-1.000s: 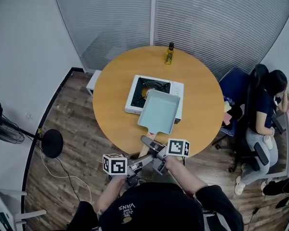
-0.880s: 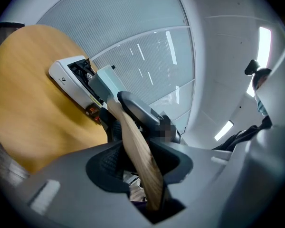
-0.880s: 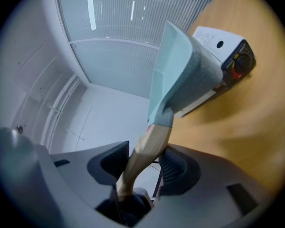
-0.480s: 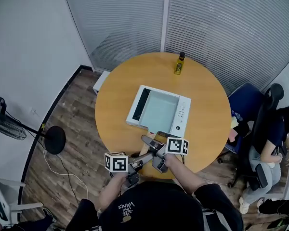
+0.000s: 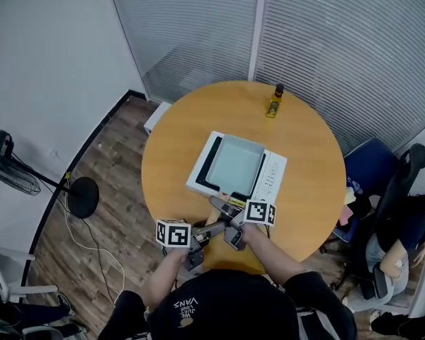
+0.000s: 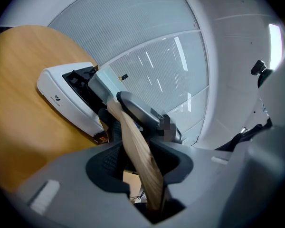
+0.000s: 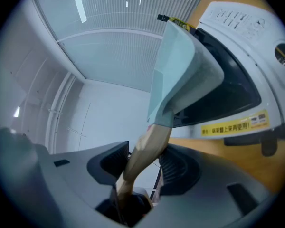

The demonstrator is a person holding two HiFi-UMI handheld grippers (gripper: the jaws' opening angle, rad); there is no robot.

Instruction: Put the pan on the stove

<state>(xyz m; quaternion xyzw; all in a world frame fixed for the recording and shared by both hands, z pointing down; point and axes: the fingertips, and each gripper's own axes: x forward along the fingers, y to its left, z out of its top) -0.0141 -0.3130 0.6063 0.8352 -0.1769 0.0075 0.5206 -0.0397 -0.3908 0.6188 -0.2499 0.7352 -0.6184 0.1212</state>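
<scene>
At handle: L gripper, R gripper

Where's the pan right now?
In the head view the pan is over the white stove at the table's middle, its wooden handle toward the person, clamped by the left gripper and right gripper.

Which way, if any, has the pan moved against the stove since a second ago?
Yes: the pan has moved farther onto the stove, away from the person, now covering most of its top.
</scene>
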